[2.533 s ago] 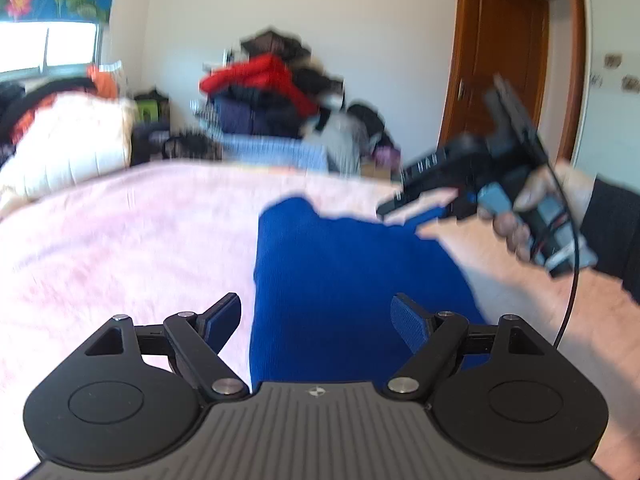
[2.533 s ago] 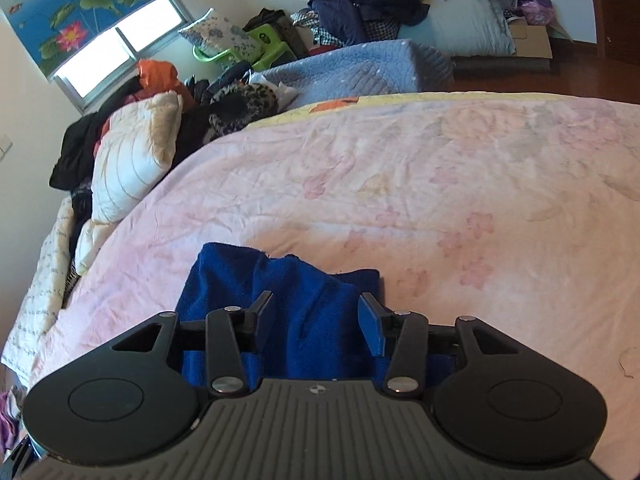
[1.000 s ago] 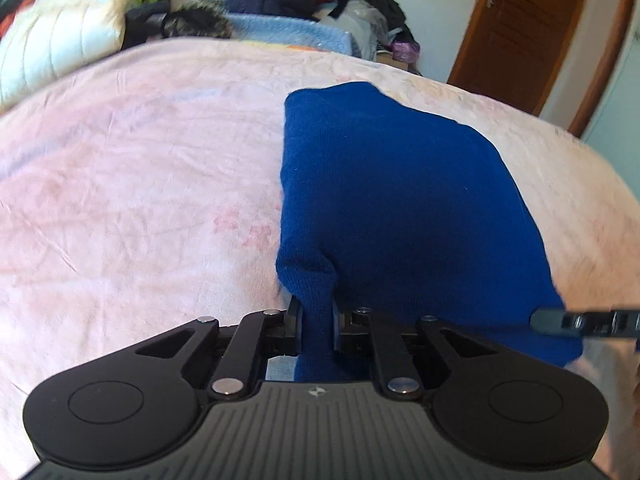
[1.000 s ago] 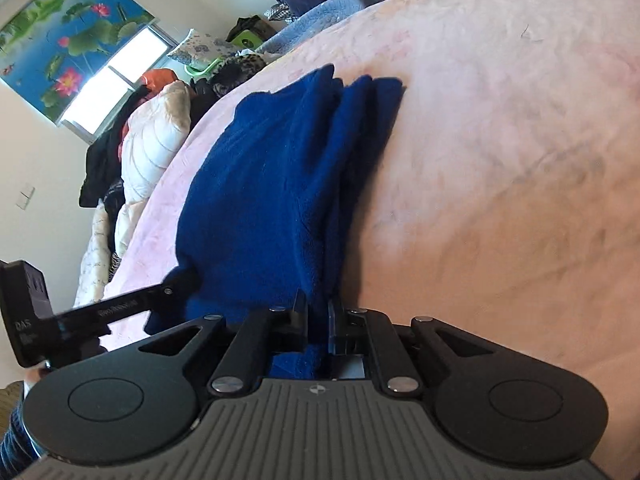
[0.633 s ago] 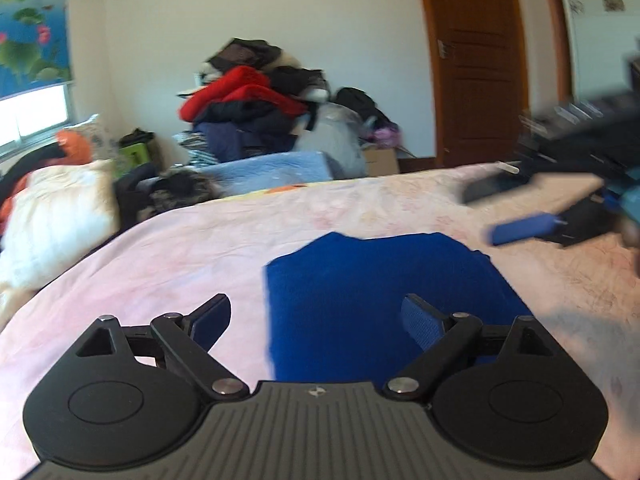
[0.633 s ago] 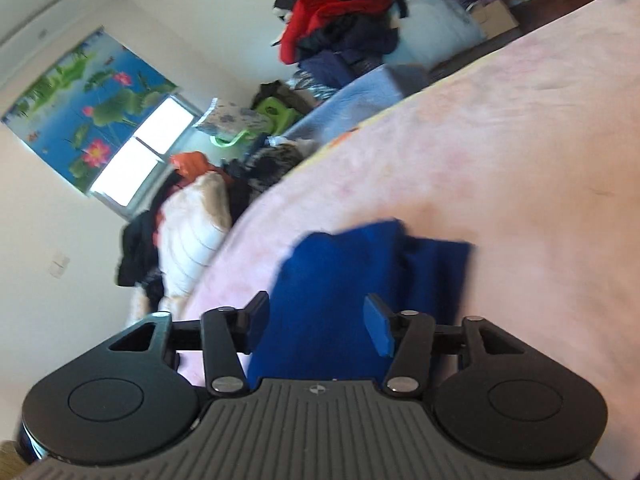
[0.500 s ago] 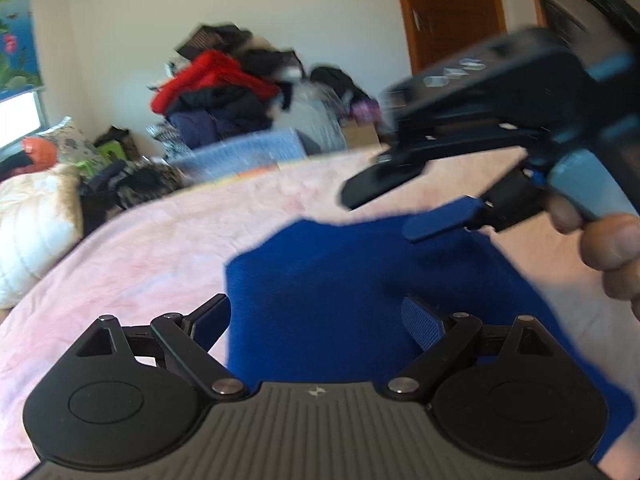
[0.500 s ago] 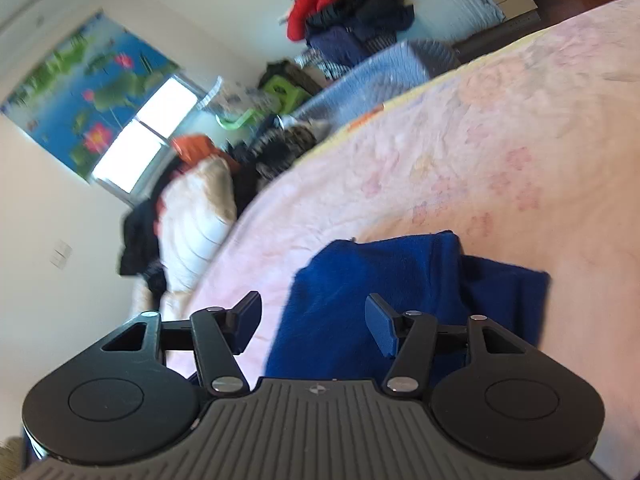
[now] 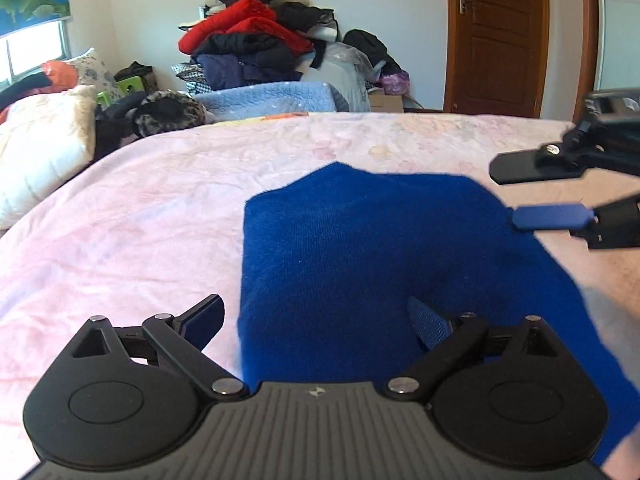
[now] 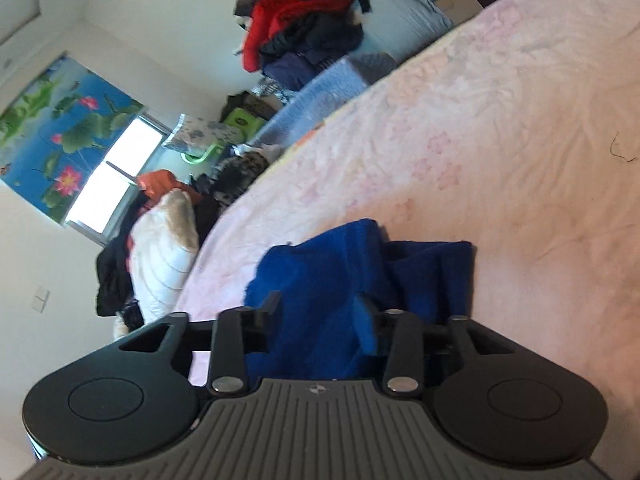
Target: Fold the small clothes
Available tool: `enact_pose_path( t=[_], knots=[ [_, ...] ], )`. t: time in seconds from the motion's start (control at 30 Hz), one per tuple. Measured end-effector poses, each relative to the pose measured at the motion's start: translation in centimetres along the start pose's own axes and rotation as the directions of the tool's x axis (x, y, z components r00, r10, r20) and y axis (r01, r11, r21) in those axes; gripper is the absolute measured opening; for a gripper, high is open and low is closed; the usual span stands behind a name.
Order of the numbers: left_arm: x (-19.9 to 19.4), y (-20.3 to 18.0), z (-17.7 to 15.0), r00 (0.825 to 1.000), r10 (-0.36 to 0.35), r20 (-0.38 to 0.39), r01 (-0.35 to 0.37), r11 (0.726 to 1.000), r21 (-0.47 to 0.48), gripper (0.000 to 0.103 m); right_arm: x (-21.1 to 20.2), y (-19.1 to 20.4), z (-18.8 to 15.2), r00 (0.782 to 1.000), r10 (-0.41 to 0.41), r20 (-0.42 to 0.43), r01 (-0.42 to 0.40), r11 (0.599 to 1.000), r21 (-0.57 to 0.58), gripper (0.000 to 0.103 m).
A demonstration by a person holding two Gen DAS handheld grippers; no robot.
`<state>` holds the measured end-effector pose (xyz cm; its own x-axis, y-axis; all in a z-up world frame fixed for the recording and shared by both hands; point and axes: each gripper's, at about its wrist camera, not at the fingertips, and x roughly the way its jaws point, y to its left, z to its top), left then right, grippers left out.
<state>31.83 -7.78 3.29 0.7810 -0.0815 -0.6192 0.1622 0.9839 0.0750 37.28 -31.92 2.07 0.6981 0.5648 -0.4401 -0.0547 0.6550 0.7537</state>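
Left wrist fisheye shows a folded blue knit garment [image 9: 380, 248] lying flat on a pink floral bedspread [image 9: 140, 220], its near edge running under the left gripper [image 9: 316, 320]. That gripper's jaws are spread wide with nothing between them: one blue-padded finger is over bare bedspread just left of the garment's left edge, the other is over the garment itself. On the garment's right side, the right gripper [image 9: 540, 192] reaches in from the frame edge, its fingers parted one above the other, with the lower blue pad at the cloth's right edge; whether it touches cannot be told. Beyond the far end of the bedspread from the garment are a pile of clothes [image 9: 256, 40] topped with red fabric, a light blue quilt [image 9: 272, 100], and a brown wooden door [image 9: 496, 36]. A white pillow [image 9: 36, 152] lies at the bedspread's left side. Right wrist fisheye, tilted, shows the same garment [image 10: 340, 280] with stacked layers visible on its right, and the right gripper [image 10: 320, 312] wide apart above it, gripping nothing. A window [image 10: 108, 184] under a lotus-print blind [image 10: 60, 140] is far left of the garment.
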Motion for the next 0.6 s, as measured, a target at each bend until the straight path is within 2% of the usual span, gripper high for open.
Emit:
enact_pose_path(
  t=[0.1, 0.17, 0.23, 0.3, 0.33, 0.4, 0.43, 0.47, 0.6],
  knots=[
    [-2.2, -0.7, -0.6, 0.998, -0.060, 0.027, 0.060, 0.998, 0.010, 0.099, -1.5, 0.3, -1.7, 0.997, 0.057, -0.045, -0.057, 0.998, 0.000, 0.052],
    [-2.2, -1.6, -1.3, 0.997, -0.083, 0.002, 0.083, 0.996, 0.039, 0.099, -1.4, -0.3, -2.6, 0.996, 0.048, -0.080, -0.047, 0.999, 0.011, 0.054],
    [-1.6, -2.5, -2.3, 0.996, -0.077, -0.036, 0.079, 0.994, 0.070, 0.099, -0.8, -1.4, -3.2, 0.995, 0.020, -0.095, -0.016, 0.999, 0.043, 0.050],
    [-0.6, -3.1, -3.4, 0.995, -0.068, -0.070, 0.074, 0.993, 0.090, 0.099, -0.5, -2.7, -3.6, 0.995, 0.038, -0.092, -0.029, 0.995, 0.097, 0.038],
    [-0.4, -3.1, -3.8, 0.996, -0.066, -0.060, 0.071, 0.994, 0.089, 0.100, -0.5, -3.0, -3.7, 0.996, 0.026, -0.086, -0.018, 0.995, 0.100, 0.033],
    [-0.4, -3.1, -4.1, 0.995, -0.074, -0.060, 0.078, 0.995, 0.064, 0.101, -0.4, -3.2, -4.1, 0.996, -0.011, -0.086, 0.016, 0.998, 0.065, 0.016],
    [-0.3, -3.0, -4.0, 0.995, -0.076, -0.066, 0.080, 0.995, 0.059, 0.102, -0.3, -3.3, -4.2, 0.996, -0.018, -0.087, 0.023, 0.998, 0.059, 0.011],
    [-0.2, -3.1, -4.0, 0.995, -0.076, -0.067, 0.080, 0.995, 0.061, 0.103, -0.3, -3.6, -4.4, 0.995, -0.030, -0.090, 0.035, 0.997, 0.062, 0.001],
    [-0.3, -3.2, -4.3, 0.996, -0.075, -0.050, 0.078, 0.995, 0.063, 0.103, -0.5, -4.9, -4.5, 0.994, 0.005, -0.106, 0.011, 0.990, 0.142, 0.002]
  ],
)
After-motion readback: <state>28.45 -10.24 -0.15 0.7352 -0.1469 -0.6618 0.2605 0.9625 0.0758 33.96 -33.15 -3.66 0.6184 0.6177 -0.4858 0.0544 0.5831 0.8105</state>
